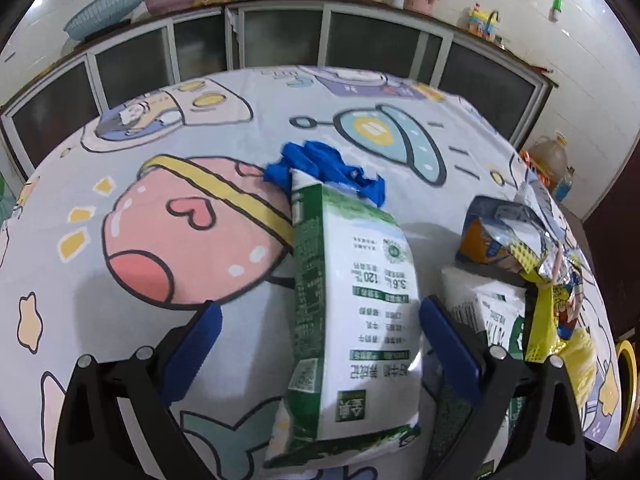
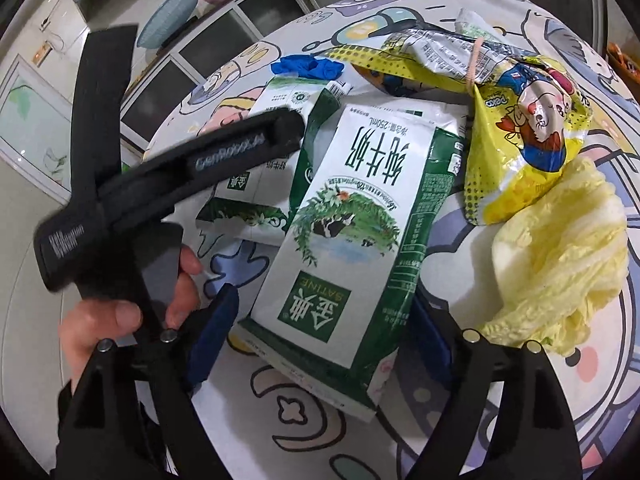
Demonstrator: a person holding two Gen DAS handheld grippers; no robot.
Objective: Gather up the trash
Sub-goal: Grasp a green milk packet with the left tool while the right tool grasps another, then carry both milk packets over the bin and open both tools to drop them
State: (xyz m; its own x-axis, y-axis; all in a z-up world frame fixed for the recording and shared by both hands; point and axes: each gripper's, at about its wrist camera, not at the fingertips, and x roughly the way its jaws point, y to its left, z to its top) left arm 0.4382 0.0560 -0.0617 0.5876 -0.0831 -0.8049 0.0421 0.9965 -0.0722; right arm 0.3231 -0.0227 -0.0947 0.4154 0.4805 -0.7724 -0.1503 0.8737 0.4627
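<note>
A round worktop (image 1: 168, 184) covered with a pastel cartoon-print cloth holds a cluster of trash. In the left wrist view, the left gripper (image 1: 320, 344) points down at a flattened green-and-white milk carton (image 1: 352, 300) lying between its blue-padded fingers (image 1: 192, 352); the fingers stand released, with a gap on the left side, though the right pad looks close to the carton's edge. A crumpled blue glove (image 1: 324, 166) lies just beyond the carton's far end. To the right sits a second milk carton (image 1: 492, 316), with a yellow snack wrapper (image 1: 540, 256) resting on it.

In the right wrist view, the right gripper (image 2: 320, 332) straddles that second milk carton (image 2: 360, 220), fingers spread wide and not visibly pressing it. The yellow snack wrapper (image 2: 520, 120) and a pale cabbage leaf (image 2: 560, 256) lie to its right. A person's hand (image 2: 120, 312) grips the other tool's black handle at left.
</note>
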